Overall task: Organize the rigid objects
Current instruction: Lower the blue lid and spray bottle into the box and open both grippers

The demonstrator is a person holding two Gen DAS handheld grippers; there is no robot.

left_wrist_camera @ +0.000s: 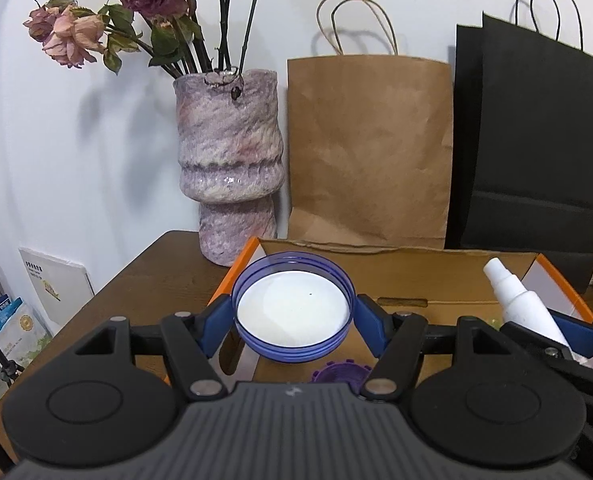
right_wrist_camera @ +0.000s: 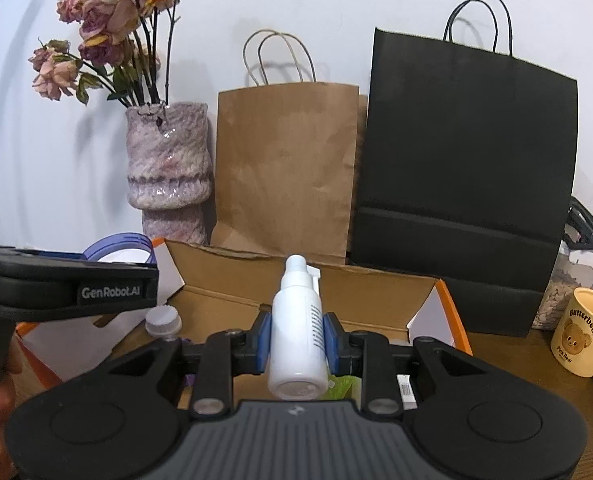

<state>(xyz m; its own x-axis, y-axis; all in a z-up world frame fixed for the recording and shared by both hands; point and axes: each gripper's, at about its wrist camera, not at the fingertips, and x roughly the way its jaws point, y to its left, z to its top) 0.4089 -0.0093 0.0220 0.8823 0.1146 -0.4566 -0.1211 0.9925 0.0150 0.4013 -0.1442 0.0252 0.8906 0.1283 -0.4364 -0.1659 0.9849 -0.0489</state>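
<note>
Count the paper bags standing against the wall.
2. The brown paper bag stands right of the vase; the black paper bag stands right of the brown one, overlapping its edge. More could hide behind them.

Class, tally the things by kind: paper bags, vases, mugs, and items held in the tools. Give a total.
Paper bags: 2, brown paper bag and black paper bag
Vases: 1, vase
Mugs: 1, mug
Held items: 2, purple lid and white spray bottle
Total: 6

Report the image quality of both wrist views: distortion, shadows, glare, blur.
Left wrist view: fisheye bends the wall edges, soft shadows of the flowers fall on the wall, a small glare spot sits on the vase, all sharp. Right wrist view: dark corners, same bending, the white bottle crisp.
</note>
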